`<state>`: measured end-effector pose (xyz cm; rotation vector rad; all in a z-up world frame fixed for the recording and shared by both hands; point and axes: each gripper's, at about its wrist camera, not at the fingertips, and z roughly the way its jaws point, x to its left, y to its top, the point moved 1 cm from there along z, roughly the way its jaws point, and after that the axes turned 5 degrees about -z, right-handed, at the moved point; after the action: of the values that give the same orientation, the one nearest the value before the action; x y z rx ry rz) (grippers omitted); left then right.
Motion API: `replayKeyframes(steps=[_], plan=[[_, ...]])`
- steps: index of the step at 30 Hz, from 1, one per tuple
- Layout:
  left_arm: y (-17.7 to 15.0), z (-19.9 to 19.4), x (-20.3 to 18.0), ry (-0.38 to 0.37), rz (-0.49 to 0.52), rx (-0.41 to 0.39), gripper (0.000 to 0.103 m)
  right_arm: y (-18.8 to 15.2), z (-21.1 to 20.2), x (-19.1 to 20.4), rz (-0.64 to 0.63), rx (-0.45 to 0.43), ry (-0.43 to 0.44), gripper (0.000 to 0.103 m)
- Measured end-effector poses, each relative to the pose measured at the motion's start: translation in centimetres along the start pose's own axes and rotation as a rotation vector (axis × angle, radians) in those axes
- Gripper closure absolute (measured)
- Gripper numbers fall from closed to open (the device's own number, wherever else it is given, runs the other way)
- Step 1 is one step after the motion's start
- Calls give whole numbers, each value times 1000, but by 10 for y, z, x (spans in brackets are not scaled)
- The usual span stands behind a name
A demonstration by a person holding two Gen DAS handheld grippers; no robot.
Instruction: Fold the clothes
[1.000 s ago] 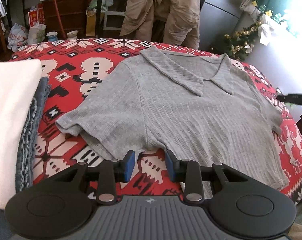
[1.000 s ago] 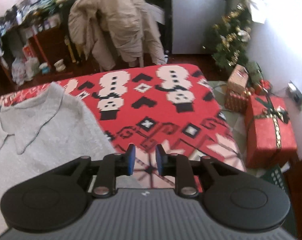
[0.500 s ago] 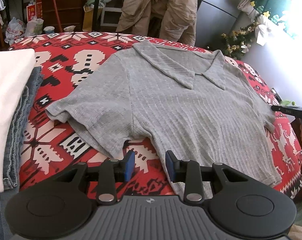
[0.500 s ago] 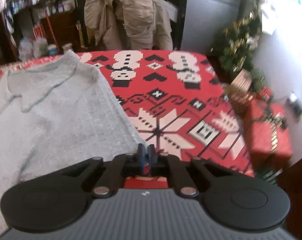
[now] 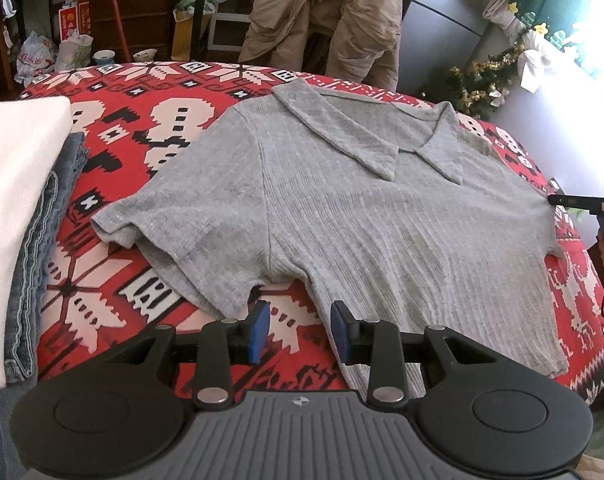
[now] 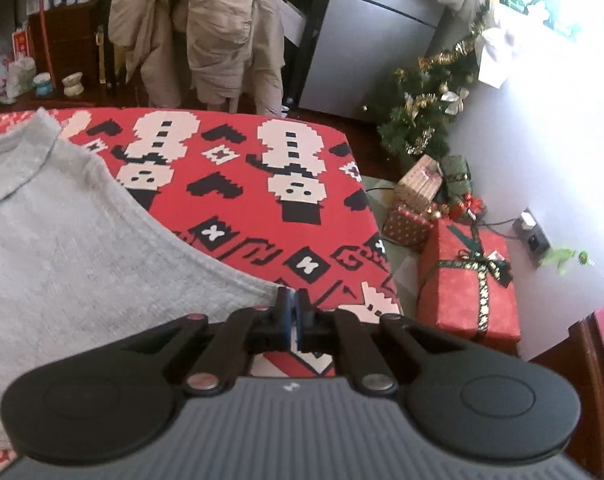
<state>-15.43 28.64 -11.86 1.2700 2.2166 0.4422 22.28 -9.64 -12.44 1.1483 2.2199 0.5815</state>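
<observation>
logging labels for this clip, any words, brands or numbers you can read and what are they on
Nothing here reads as clear text.
Red packets by the wooden cabinet: printed characters, too small to read.
Plastic bag on the floor: red print, blurred.
Left gripper body: a small round emblem, no letters.
Grey polo shirt and red blanket: knit and snowman patterns only.

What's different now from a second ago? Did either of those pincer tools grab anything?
The right gripper swung from the red blanket over to the grey shirt, and its jaws closed at the tip of the sleeve; whether cloth is actually pinched is hard to tell. The left gripper stayed open, with nothing between its jaws, by the shirt's hem. The shirt still lies flat.
</observation>
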Motion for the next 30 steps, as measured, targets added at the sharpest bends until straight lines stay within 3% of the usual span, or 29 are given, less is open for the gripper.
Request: replayKeyframes(steps=[2, 3, 9, 14, 17, 21, 26, 30], plan=[[-3, -2, -1, -6, -4, 2, 70, -1, -3, 2, -7, -1, -9, 89], [-5, -4, -2, -13, -6, 0, 70, -2, -7, 1, -2, -5, 1, 76], [-22, -26, -13, -84, -9, -15, 70, -11, -49, -7, 46, -53, 43, 73], [-50, -37, -20, -166, -74, 37, 70, -41, -117, 3, 71, -121, 122, 68], [-68, -35, -26, -149, -92, 46, 71, -69, -156, 18, 94, -163, 188, 60], [-84, -28, -26, -108, -150, 42, 87, -108, -189, 42, 179, -176, 276, 60], [-93, -30, -25, -124, -226, 28, 87, -148, -220, 72, 222, -186, 324, 60], [-101, -31, -34, -99, -195, 25, 87, -174, -242, 86, 265, -189, 366, 60]])
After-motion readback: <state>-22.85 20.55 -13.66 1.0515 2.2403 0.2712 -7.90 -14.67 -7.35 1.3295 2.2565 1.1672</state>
